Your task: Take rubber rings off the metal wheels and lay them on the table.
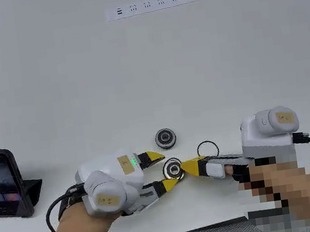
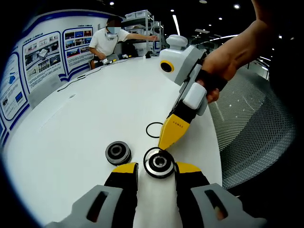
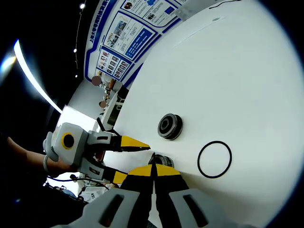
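one metal wheel (image 1: 173, 168) is clamped between the jaws of the left gripper (image 1: 168, 170), low on the white table (image 1: 81, 74). its rim is touched at 3 o'clock by the right gripper (image 1: 187, 168), whose jaws are pressed together. a second wheel (image 1: 165, 138) is seen at 12 o'clock of the first, a loose rubber ring (image 1: 207, 148) at 2 o'clock, flat on the table. a power strip (image 1: 153, 3) lies far off at 12 o'clock.

Right gripper (image 3: 153, 172) at near wheel (image 3: 163, 160), jaws together.
Left gripper (image 3: 134, 160) straddles that wheel; a second wheel (image 3: 169, 126) and a loose rubber ring (image 3: 214, 159) lie apart on the white table (image 3: 228, 71).
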The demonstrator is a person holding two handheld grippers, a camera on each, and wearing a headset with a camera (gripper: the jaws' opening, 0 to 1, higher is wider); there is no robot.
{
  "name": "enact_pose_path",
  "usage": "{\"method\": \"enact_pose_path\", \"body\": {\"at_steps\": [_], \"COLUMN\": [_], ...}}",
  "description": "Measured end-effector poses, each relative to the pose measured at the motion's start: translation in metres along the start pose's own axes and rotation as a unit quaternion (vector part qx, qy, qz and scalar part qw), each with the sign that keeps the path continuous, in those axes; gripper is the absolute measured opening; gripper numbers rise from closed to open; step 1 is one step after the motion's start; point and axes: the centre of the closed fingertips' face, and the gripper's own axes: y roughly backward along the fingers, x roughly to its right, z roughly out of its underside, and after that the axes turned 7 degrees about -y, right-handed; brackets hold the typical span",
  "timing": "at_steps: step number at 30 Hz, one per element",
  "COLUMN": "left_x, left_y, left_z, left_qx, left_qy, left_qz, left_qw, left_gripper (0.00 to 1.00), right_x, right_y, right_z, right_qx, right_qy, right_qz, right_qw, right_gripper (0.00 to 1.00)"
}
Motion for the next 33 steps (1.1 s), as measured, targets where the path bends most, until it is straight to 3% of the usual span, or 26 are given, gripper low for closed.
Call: {"method": "enact_pose_path", "body": {"at_steps": [20,33], "left_x": [-0.001,-0.004], "left_y": [0.007,0.01], "left_z": [0.013,0.016], "left_qx": [-0.009,-0.011], "left_qy": [0.013,0.02], "left_qz": [-0.011,-0.021], "left_qw": [0.9998,0.9995], "left_gripper": [0.43,0.51], "right_x": [-0.014,0.011], "right_y": [0.007,0.036], "right_z": [-0.005,-0.025], "right_qx": [0.018,0.062], "right_qy": [-0.007,-0.026], "right_qz": [-0.019,0.009], "right_qw": [0.9996,0.9977], "right_gripper": [0.02,0.02]}}
